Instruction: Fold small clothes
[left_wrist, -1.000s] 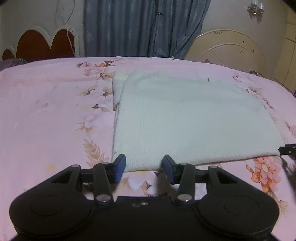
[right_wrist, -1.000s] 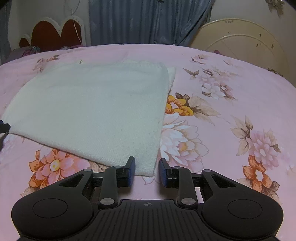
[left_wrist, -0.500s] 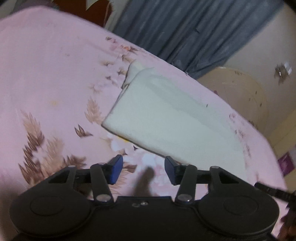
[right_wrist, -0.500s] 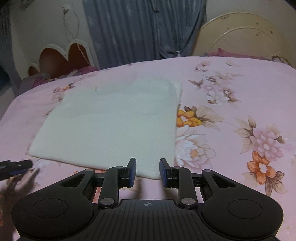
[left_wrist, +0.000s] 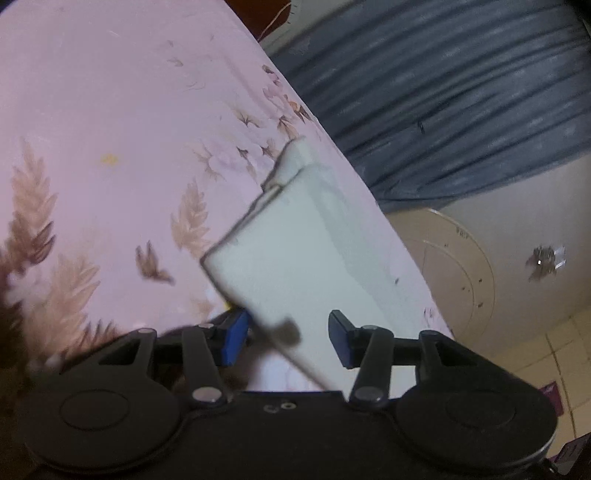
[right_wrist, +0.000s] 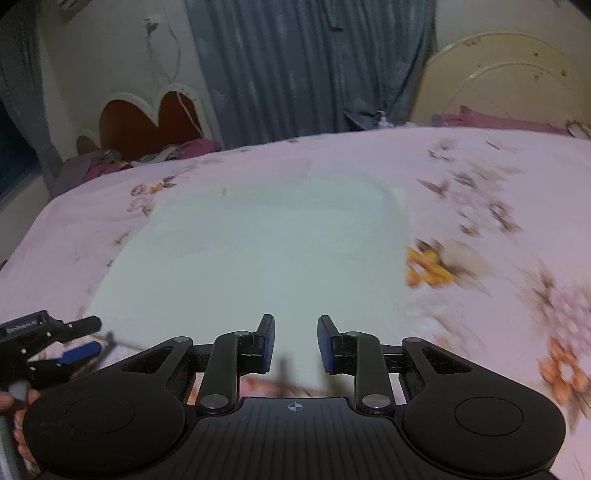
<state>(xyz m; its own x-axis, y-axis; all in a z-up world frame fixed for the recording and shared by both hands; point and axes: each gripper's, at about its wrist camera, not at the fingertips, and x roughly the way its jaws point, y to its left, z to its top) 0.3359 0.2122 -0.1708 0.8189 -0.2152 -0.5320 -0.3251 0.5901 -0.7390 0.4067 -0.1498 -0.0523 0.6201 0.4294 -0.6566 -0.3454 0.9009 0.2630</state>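
**A:** The folded white garment (right_wrist: 251, 258) lies flat on the pink floral bedspread (right_wrist: 498, 177), filling the middle of the right wrist view, its far edge up toward the blue curtain (right_wrist: 295, 62).

**B:** And the right tool (right_wrist: 296, 341) sits at the bottom centre of that frame, over the garment's near edge. Its blue pads stand apart with a gap between them; the jaws have just been closing a little, and the cloth lies under the gap, not pinched by the pads.

**A:** At the lower left of the same view, the left tool (right_wrist: 79, 338) comes in from the edge, a hand (right_wrist: 14, 406) behind it, its tips just beside the garment's near left corner.

**B:** The left wrist view is tilted hard. The bedspread (left_wrist: 92, 129) fills the upper left, the curtain (left_wrist: 443, 92) the upper right, and the garment (left_wrist: 295, 258) runs as a pale wedge from the centre down toward the bottom.

**A:** The left tool (left_wrist: 286, 339) has its jaws spread, one blue pad on each side of the garment's near corner. The cloth passes between them, and neither pad appears to be pressing on it.

**B:** The picture is blurred there, so contact with the left pad is hard to judge. A cream round headboard (left_wrist: 461, 266) shows at the right, beyond the bed's edge.
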